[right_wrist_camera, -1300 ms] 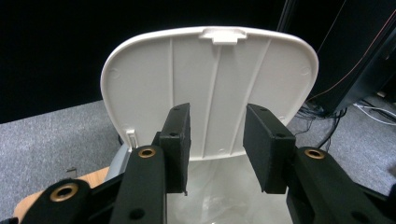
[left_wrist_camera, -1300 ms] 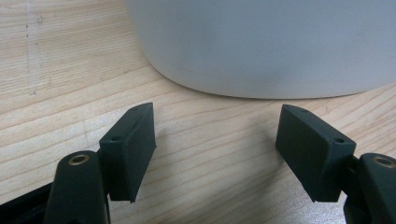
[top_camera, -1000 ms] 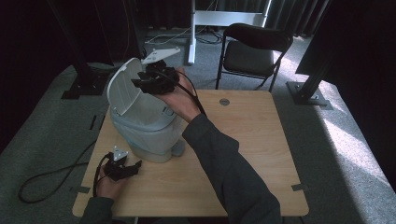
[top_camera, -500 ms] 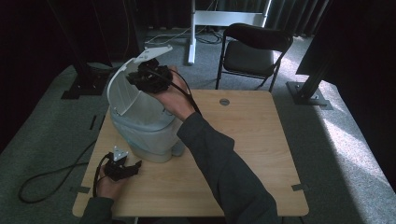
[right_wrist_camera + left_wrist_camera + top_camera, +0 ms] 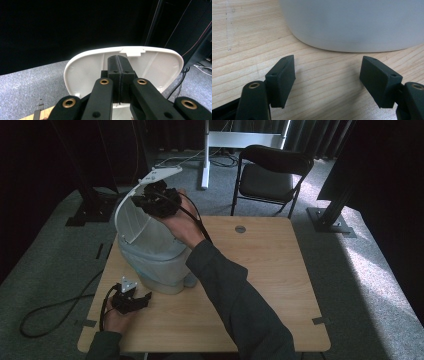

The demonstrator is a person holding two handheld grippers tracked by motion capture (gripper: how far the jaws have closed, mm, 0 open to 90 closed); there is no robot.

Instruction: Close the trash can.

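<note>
A pale grey-white bin (image 5: 155, 260) stands on the left part of the wooden table (image 5: 270, 270), its white lid (image 5: 131, 217) swung up and open. My right gripper (image 5: 150, 197) is high up at the lid's top edge. In the right gripper view its jaws (image 5: 119, 61) have just been closing and now meet pad to pad with nothing between them; the lid's inner face (image 5: 85, 67) lies right behind them. My left gripper (image 5: 142, 299) rests on the table by the bin's near base. Its jaws (image 5: 327, 75) stand open over bare wood, a little short of the bin wall (image 5: 352, 22).
A black folding chair (image 5: 272, 172) and a white stand (image 5: 245, 140) are on the carpet behind the table. A cable (image 5: 55, 312) trails off the left side onto the floor. Black frame posts (image 5: 335, 180) stand at the right. A round grommet (image 5: 240, 228) sits near the table's far edge.
My right gripper has shifted a little up and left at the lid and its jaws have come together. The lid stands more upright than before. The left gripper has stayed put.
</note>
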